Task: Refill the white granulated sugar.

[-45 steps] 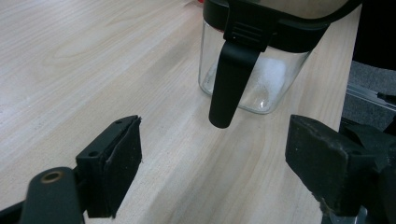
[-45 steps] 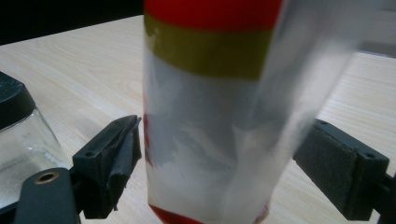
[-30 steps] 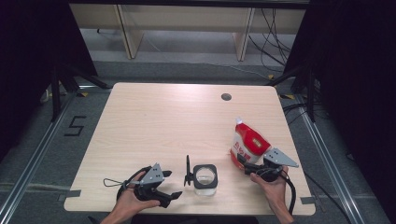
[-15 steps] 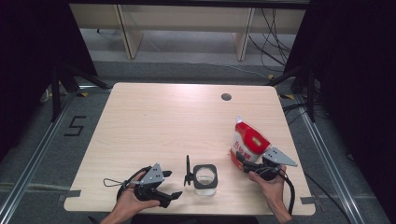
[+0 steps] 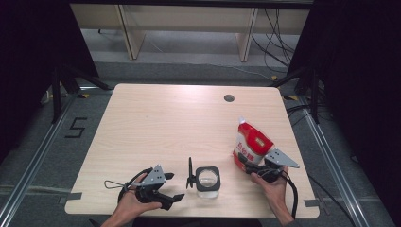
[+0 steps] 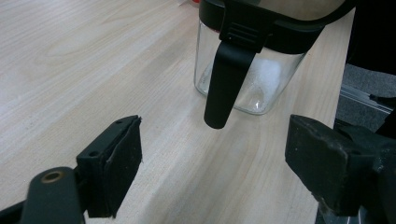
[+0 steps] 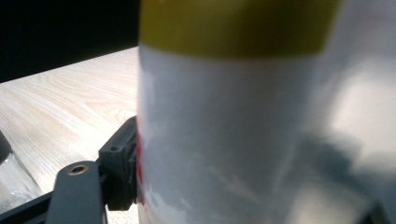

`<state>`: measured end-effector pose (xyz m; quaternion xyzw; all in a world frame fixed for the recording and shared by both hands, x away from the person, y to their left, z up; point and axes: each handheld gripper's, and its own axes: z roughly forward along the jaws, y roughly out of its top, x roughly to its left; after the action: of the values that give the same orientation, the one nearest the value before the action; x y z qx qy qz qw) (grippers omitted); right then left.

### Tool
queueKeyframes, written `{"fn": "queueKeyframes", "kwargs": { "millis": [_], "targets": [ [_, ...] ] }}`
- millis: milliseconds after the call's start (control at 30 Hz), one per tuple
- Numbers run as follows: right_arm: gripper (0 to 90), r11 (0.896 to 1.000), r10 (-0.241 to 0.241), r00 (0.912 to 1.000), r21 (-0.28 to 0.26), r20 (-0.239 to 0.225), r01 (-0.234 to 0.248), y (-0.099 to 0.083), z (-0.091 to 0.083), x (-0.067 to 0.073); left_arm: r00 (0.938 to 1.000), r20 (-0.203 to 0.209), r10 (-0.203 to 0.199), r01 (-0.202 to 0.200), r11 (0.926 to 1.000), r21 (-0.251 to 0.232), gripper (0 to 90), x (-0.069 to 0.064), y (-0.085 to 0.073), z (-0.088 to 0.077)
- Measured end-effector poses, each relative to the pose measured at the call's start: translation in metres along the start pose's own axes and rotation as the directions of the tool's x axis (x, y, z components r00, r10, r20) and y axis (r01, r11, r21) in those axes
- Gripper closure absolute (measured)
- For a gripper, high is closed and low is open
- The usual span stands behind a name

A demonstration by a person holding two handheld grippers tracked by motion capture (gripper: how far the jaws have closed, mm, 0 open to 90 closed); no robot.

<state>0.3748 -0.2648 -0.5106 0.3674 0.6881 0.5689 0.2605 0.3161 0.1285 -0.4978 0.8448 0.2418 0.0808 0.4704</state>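
Note:
A clear glass jar with a black rim stands near the table's front edge, a little white powder on its bottom. Its black handle hangs toward my left gripper, which rests open on the table just left of it with nothing between its fingers. A red and white pouch stands upright at the front right. My right gripper has the pouch's lower part between its jaws, which have just been closing. Its left pad lies against the pouch; the other pad is hidden.
The light wooden table has a round hole near its back right. The front edge runs just under both hands. Dark stands and cables line the floor on both sides, and a "5" is marked at the left.

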Motion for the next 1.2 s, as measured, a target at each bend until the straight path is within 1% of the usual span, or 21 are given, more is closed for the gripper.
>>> {"fn": "queueKeyframes", "kwargs": {
  "millis": [100,200,367,400,467,500,567,633,667,767,800,833,900,933,1000,1033,1067,1100,1133,1167,1200],
  "targets": [
    [30.2,0.999,0.024,0.9997,0.025,-0.006,-0.024,0.0,0.001,0.002,0.9993,0.014,-0.036,0.036,0.9993,0.007,18.4,-0.002,0.0,0.0],
    [31.1,1.0,0.012,0.9999,0.008,-0.003,-0.012,0.0,0.002,0.001,0.9993,0.013,-0.035,0.035,0.9994,0.006,18.5,-0.002,0.0,0.0],
    [33.6,0.999,0.01,0.9999,0.036,0.012,-0.011,0.003,0.001,0.005,0.9993,0.012,-0.034,0.034,0.9994,0.002,18.6,-0.003,-0.001,0.001],
    [34.3,0.999,-0.011,0.9997,0.04,0.022,0.01,0.004,0.001,0.006,0.9999,0.012,-0.012,0.012,0.9999,0.012,18.6,-0.001,-0.001,0.0],
    [34.5,0.999,-0.006,0.9998,0.052,0.019,0.005,0.005,0.0,0.007,0.9997,0.009,-0.021,0.021,0.9998,0.005,18.7,-0.002,-0.001,0.001],
    [34.9,0.999,-0.013,0.9997,0.049,0.021,0.012,0.006,0.0,0.01,0.9999,0.016,0.007,-0.007,0.9999,0.014,18.8,-0.001,0.0,0.0],
    [35.5,0.997,-0.031,0.9994,0.065,0.017,0.03,0.007,-0.001,0.01,0.9999,0.014,0.004,-0.004,0.9999,0.009,18.9,-0.001,-0.001,0.0],
    [35.7,0.998,-0.014,0.9998,0.068,0.013,0.013,0.008,-0.003,0.01,0.9998,0.018,0.002,-0.002,0.9999,0.013,18.9,0.0,-0.001,0.0],
    [36.2,0.998,0.005,0.9998,0.055,0.021,-0.006,0.008,-0.005,0.011,0.9997,0.01,-0.023,0.023,0.9996,0.017,18.9,-0.001,-0.001,-0.001],
    [36.7,0.998,-0.002,0.9999,0.06,0.015,0.001,0.011,-0.009,0.009,0.9999,0.014,-0.006,0.006,1.0,-0.001,18.9,0.0,-0.001,-0.001],
    [36.9,0.998,0.014,0.9995,0.061,0.027,-0.016,0.012,-0.011,0.01,0.9999,0.012,-0.008,0.008,1.0,-0.004,19.0,0.0,-0.001,-0.001],
    [37.0,0.997,-0.033,0.9994,0.066,0.012,0.032,0.014,-0.013,0.007,0.9999,0.013,0.001,0.0,1.0,-0.004,19.0,0.001,0.0,-0.001],
    [37.3,0.995,-0.075,0.9967,0.069,0.033,0.072,0.018,-0.019,0.009,0.9999,0.013,-0.004,0.004,1.0,0.0,19.0,0.001,0.0,-0.001],
    [37.5,0.996,-0.076,0.9967,0.051,0.029,0.075,0.02,-0.023,0.012,0.9999,0.014,-0.005,0.005,1.0,-0.002,18.9,0.0,-0.001,-0.001],
    [37.6,0.994,-0.088,0.9958,0.063,0.025,0.086,0.022,-0.025,0.013,0.9999,0.017,0.003,-0.003,1.0,0.001,18.9,0.0,-0.001,0.0],
    [37.7,0.995,-0.085,0.9963,0.061,0.01,0.084,0.024,-0.027,0.017,0.9997,0.011,-0.024,0.024,0.9997,0.01,18.9,-0.001,-0.001,-0.001],
    [37.7,0.993,-0.101,0.9944,0.057,0.03,0.099,0.025,-0.029,0.019,0.9998,0.005,-0.019,0.019,0.9997,0.017,18.9,-0.001,-0.001,-0.001],
    [37.8,0.99,-0.133,0.9908,0.055,0.025,0.131,0.027,-0.031,0.023,0.9998,0.009,-0.019,0.019,0.9997,0.018,19.0,-0.001,-0.001,-0.001],
    [37.8,0.99,-0.13,0.9912,0.054,0.022,0.129,0.027,-0.032,0.026,0.9998,0.005,-0.02,0.02,0.9997,0.014,19.0,-0.001,-0.001,-0.001],
    [37.9,0.984,-0.174,0.9844,0.044,0.025,0.173,0.028,-0.033,0.026,0.9999,0.013,0.0,0.0,0.9999,0.013,19.0,0.0,0.0,-0.002],
    [37.9,0.984,-0.174,0.9844,0.044,0.025,0.173,0.028,-0.033,0.026,0.9999,0.013,0.0,0.0,0.9999,0.013,18.9,0.0,0.0,-0.002]
  ]
}}
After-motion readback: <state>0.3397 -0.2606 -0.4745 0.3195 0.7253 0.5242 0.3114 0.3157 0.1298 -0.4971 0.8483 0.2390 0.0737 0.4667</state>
